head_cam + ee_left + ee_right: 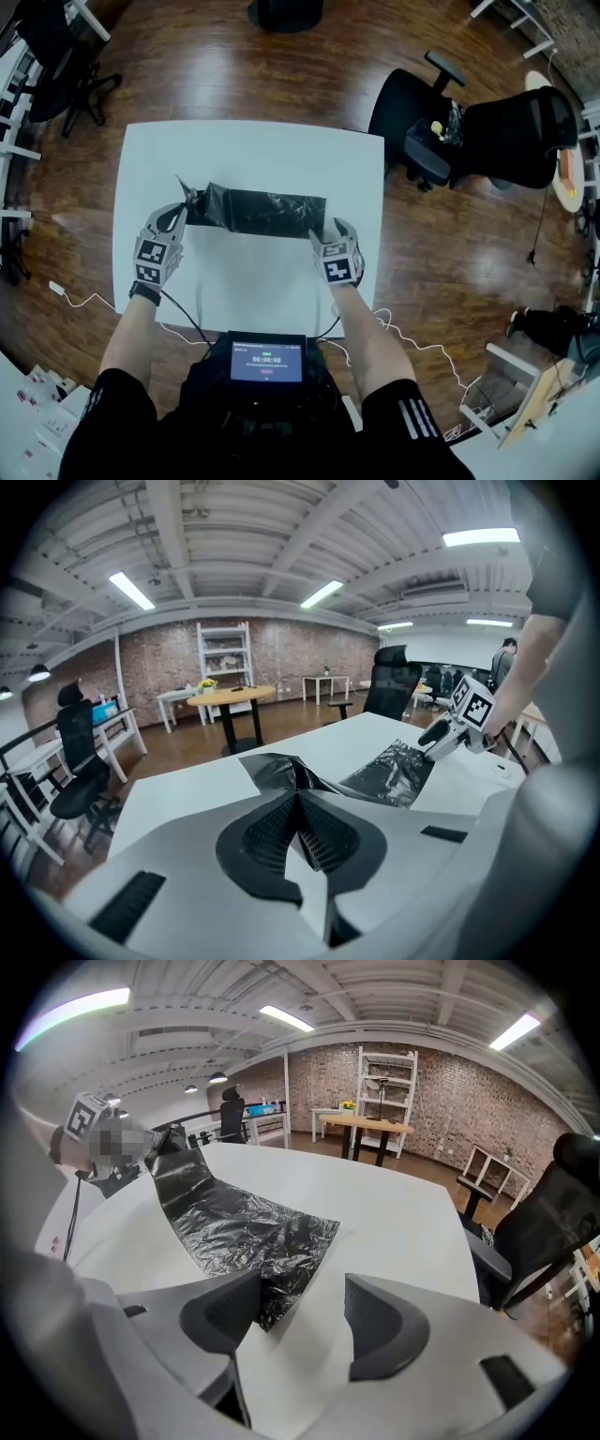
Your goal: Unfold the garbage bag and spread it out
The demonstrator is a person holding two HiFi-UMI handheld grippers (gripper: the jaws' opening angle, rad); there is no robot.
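Observation:
A black garbage bag [262, 212] lies as a crinkled, partly folded strip across the middle of the white table [253, 281]. My left gripper [180, 214] is at the strip's left end. In the left gripper view it [300, 794] is shut on the bag [398, 772], whose edge rises in a fold at the jaw tips. My right gripper [328, 231] stands at the strip's right end. In the right gripper view it [300, 1312] is open, and the bag's [239, 1227] near corner lies flat on the table beside the left finger [225, 1314], not pinched.
A black office chair [441, 117] stands past the table's right side, another [56, 56] at the far left. A white cable [84, 300] trails on the floor off the near left corner. A round wooden table [230, 697] and shelving stand beyond the far edge.

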